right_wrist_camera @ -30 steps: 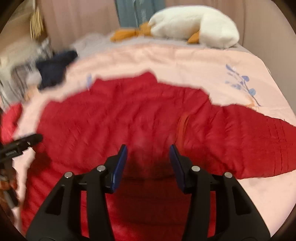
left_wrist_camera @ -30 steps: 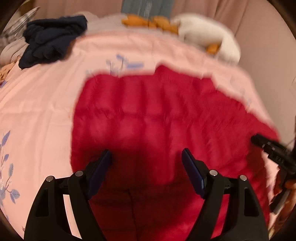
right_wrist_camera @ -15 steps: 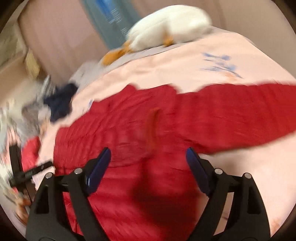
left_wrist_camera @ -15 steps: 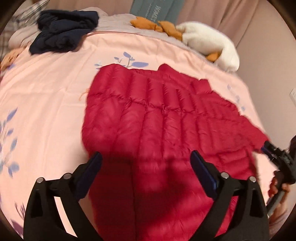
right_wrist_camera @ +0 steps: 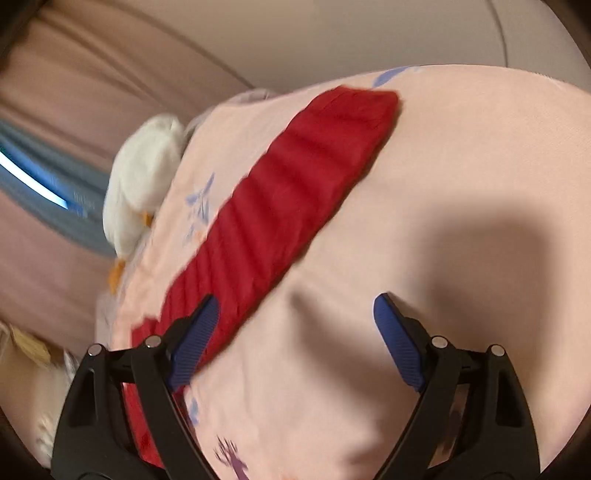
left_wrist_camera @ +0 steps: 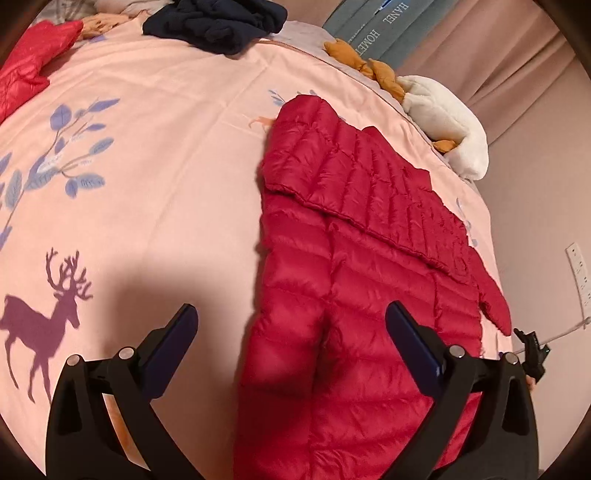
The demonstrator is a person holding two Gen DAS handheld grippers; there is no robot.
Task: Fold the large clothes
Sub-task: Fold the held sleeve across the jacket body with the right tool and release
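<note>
A red quilted puffer jacket (left_wrist_camera: pixel 332 350) lies flat on the pink bedspread (left_wrist_camera: pixel 166 184). One long flap, which looks like a sleeve (left_wrist_camera: pixel 388 195), is folded diagonally across its upper body. My left gripper (left_wrist_camera: pixel 291 328) hovers over the jacket's left edge, jaws wide open and empty. In the blurred right wrist view, the jacket's other sleeve (right_wrist_camera: pixel 288 206) stretches straight out toward the upper right. My right gripper (right_wrist_camera: pixel 297 310) is open just beside it, over bare bedspread (right_wrist_camera: pixel 443 184), and its left finger overlaps the sleeve's base. It also shows small at the jacket's far side as the right gripper (left_wrist_camera: pixel 532 347).
A navy garment (left_wrist_camera: pixel 218 18) and another red garment (left_wrist_camera: pixel 26 62) lie at the far end of the bed. A white plush goose (left_wrist_camera: pixel 447 118) (right_wrist_camera: pixel 140 184) rests by the curtain. A wall socket (left_wrist_camera: pixel 578 273) is on the right wall. Purple deer print (left_wrist_camera: pixel 40 325) marks the near left.
Both grippers' jaws have spread wider. The left view has slid left, so the jacket now sits to the right. The right view has rolled and swung out over the outstretched sleeve.
</note>
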